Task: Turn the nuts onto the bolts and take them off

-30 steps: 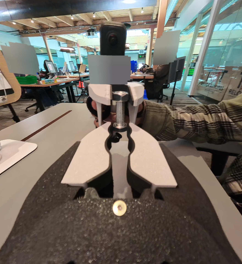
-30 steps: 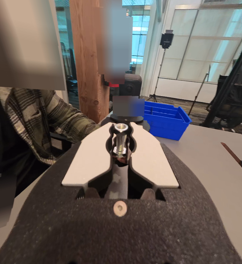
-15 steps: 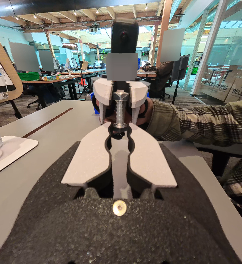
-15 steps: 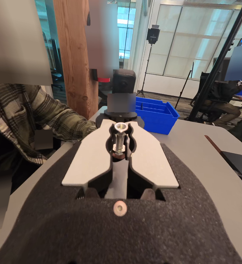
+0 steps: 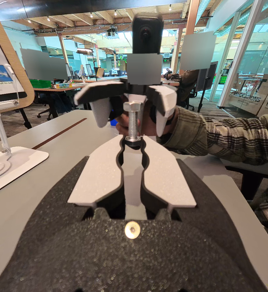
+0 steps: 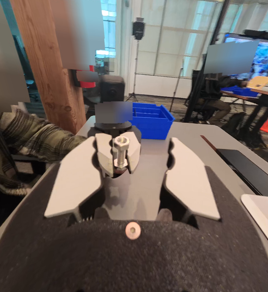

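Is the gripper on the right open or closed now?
Open. The right gripper has its fingers spread wide, clear of the bolt, which only the left gripper grips.

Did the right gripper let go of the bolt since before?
Yes. The right gripper has opened wide and slid rightward off the bolt; the left gripper alone holds it now.

Blue bin [image 6: 152, 123] and stand base [image 5: 11, 164] flank bare grey tabletop [image 6: 185, 142].
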Motion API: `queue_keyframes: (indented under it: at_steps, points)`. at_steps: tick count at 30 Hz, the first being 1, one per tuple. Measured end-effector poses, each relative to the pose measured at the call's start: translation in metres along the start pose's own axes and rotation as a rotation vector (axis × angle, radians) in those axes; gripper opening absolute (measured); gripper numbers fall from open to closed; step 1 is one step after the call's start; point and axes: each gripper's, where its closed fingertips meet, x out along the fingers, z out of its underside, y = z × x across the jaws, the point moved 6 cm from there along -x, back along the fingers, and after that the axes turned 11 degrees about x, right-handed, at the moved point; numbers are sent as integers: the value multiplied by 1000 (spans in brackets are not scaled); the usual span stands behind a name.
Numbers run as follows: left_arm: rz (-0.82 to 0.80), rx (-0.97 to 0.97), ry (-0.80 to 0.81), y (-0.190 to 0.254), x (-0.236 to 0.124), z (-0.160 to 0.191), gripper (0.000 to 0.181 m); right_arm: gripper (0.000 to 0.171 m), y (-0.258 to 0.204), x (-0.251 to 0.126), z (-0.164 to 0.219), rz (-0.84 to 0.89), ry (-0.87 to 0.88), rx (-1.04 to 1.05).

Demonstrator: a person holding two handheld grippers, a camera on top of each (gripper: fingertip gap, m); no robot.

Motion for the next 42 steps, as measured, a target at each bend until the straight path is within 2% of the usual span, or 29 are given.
queue_keyframes:
  at_steps: [1,5,10,15,20,42]
  points:
    - [-4,-1,5,-1,-1,0,18,90,1,-2,-1,38,13,11]
    - [5,-2,28,0,-1,-3,18,93,8,-8,-3,163,24,-3]
    - [4,4,43,1,-2,-4,18,90,14,-18,-3,171,33,40]
    - [11,-2,46,1,-2,-4,18,90,9,-18,-9,111,72,49]
    - [12,7,47,2,-2,-5,18,86,14,-19,-6,143,22,43]
    - [10,23,48,4,-2,-8,18,85,8,-15,-13,115,17,9]
